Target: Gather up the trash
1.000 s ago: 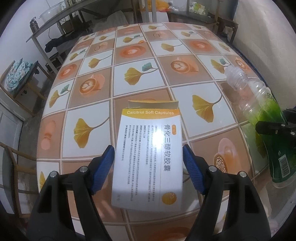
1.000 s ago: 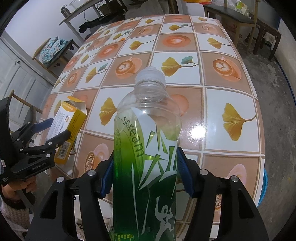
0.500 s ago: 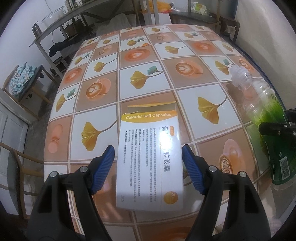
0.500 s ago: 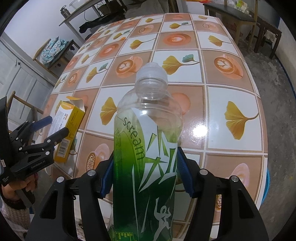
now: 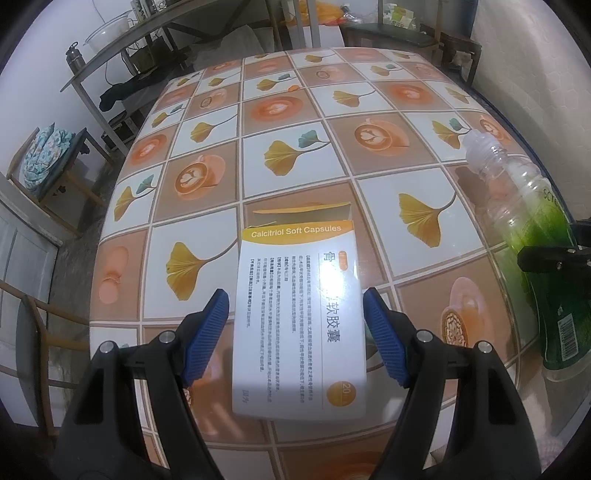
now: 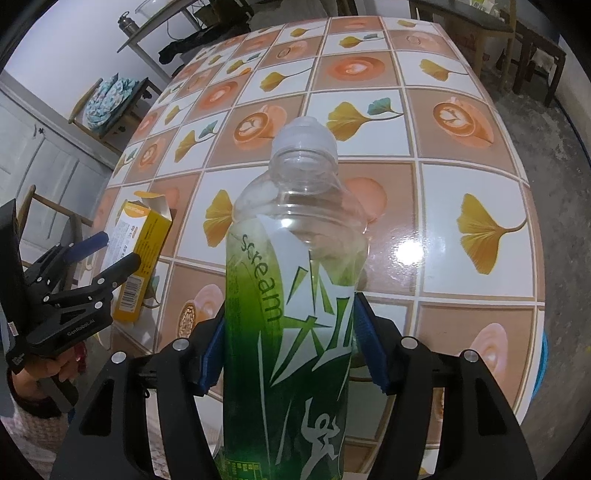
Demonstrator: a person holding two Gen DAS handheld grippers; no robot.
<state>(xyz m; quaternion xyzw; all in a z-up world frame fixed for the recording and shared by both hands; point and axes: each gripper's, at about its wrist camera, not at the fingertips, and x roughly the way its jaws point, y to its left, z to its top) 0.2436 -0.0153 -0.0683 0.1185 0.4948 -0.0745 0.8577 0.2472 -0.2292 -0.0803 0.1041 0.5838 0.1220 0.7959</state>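
Note:
A white and yellow medicine box [image 5: 299, 314], its top flap open, lies lengthwise between the blue pads of my left gripper [image 5: 295, 295], which is shut on its sides over the near part of the tiled table [image 5: 295, 110]. From the right wrist the box [image 6: 144, 254] shows tilted by the table's near left edge, inside the left gripper [image 6: 116, 249]. My right gripper [image 6: 291, 310] is shut on a clear plastic bottle [image 6: 295, 277] with a green label, cap pointing away. That bottle [image 5: 532, 229] leans at the right edge of the left wrist view.
The table carries a glossy leaf and coffee cup pattern. A chair with a folded patterned cloth [image 5: 48, 162] stands left of it, a metal shelf [image 5: 110, 70] behind, dark wooden furniture [image 5: 406, 33] at the far end. A hand [image 6: 66, 365] holds the left gripper.

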